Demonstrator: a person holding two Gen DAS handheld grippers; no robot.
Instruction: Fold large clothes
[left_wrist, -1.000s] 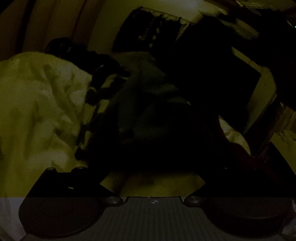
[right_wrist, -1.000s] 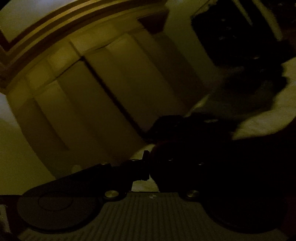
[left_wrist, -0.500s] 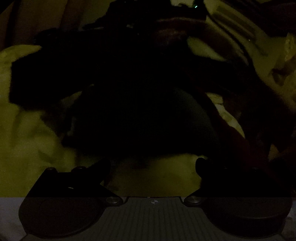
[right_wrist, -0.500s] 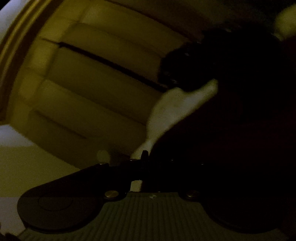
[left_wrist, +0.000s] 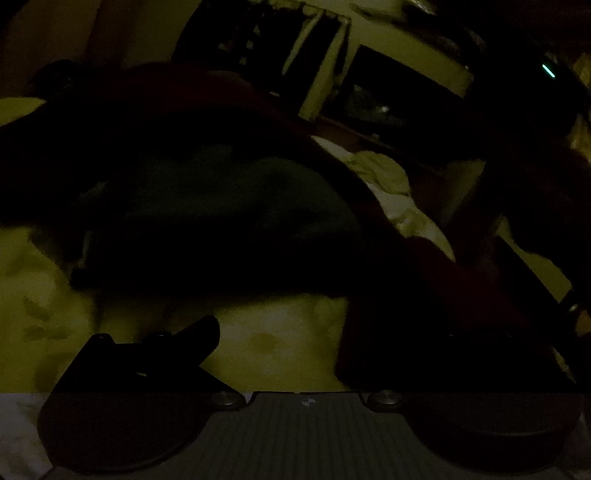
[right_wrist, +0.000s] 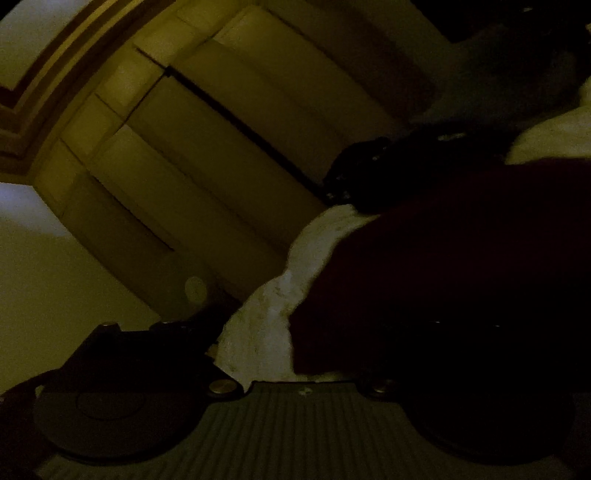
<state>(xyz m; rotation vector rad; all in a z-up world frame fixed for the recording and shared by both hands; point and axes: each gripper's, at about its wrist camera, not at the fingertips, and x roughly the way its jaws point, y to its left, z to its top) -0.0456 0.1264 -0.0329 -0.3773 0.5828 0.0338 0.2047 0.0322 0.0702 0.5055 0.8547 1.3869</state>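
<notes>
The room is very dark. A large dark reddish garment (left_wrist: 424, 280) lies over the pale bed sheet (left_wrist: 277, 339) in the left wrist view, draped over a darker heap (left_wrist: 221, 206). My left gripper (left_wrist: 280, 347) stands open above the sheet; its left finger (left_wrist: 192, 339) shows, while the right finger is lost in the garment's shadow. In the right wrist view the same dark garment (right_wrist: 461, 258) covers the right half of the frame and hides the right finger. My right gripper (right_wrist: 280, 332) has its left finger (right_wrist: 177, 332) drawn back, with sheet (right_wrist: 266, 325) showing between the fingers.
A pale wardrobe with panelled doors (right_wrist: 221, 147) fills the upper left of the right wrist view. In the left wrist view, dark furniture (left_wrist: 388, 92) stands behind the bed, and a dark arm with a small green light (left_wrist: 548, 70) is at upper right.
My left gripper has opened wider and swung toward the garment's right edge. My right gripper has opened and let go of the cloth, and its view has tilted back toward the wardrobe.
</notes>
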